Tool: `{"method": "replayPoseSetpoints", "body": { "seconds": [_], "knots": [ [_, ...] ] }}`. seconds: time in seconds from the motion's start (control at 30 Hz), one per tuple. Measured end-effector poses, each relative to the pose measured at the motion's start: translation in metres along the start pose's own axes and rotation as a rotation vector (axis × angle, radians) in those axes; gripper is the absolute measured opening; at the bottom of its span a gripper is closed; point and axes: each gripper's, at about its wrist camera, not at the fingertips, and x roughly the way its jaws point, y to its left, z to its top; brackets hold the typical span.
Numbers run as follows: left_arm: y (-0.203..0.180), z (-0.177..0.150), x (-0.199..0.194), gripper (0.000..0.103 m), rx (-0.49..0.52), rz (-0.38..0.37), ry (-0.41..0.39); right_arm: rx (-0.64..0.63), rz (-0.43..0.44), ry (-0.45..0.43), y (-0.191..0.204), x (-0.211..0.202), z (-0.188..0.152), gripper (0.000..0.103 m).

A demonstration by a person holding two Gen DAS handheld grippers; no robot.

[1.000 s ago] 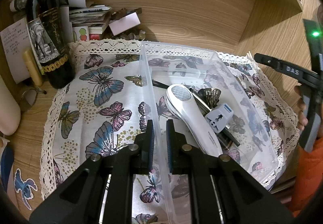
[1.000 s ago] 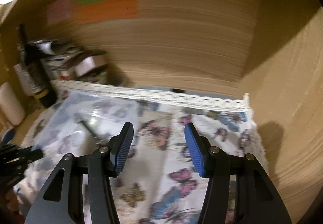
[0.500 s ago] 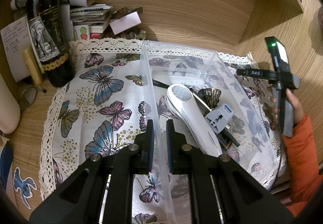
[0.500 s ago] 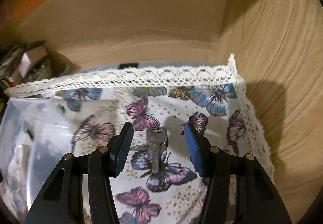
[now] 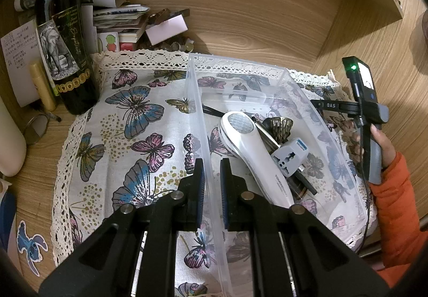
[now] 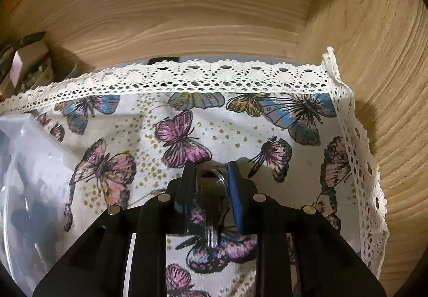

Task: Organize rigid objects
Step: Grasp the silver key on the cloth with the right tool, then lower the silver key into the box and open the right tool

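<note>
My left camera looks down from fairly high and back along my left gripper (image 5: 212,184), facing the wooden back wall (image 5: 267,16). It takes in most of the butterfly cloth (image 5: 133,120), the clear bin (image 5: 294,99) and, at its right edge, my right hand (image 5: 382,144). My right camera sits much lower and closer, looking along my right gripper (image 6: 210,184) at the cloth's far right corner (image 6: 329,61) where the walls meet. Both views share the cloth, its lace edge (image 6: 214,77), the bin (image 6: 32,158) and the back wall.
</note>
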Motion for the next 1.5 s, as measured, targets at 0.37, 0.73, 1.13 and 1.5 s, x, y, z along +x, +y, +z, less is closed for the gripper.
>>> {"method": "replayPoseSetpoints", "body": {
  "seconds": [0.37, 0.73, 1.13, 1.5],
  "knots": [
    [0.0, 0.0, 0.0, 0.009, 0.0, 0.0, -0.001, -0.043, 0.053, -0.166, 0.021, -0.094, -0.026, 0.022],
    [0.001, 0.001, -0.001, 0.009, 0.0, -0.004, 0.001, -0.118, 0.135, -0.327, 0.057, -0.162, -0.031, 0.022],
    [0.002, 0.002, -0.001, 0.009, 0.0, -0.007, 0.002, -0.235, 0.269, -0.38, 0.11, -0.18, -0.044, 0.022],
    [0.003, 0.003, 0.001, 0.009, -0.005, -0.012, 0.002, -0.336, 0.324, -0.272, 0.156, -0.141, -0.046, 0.022]
  ]
}}
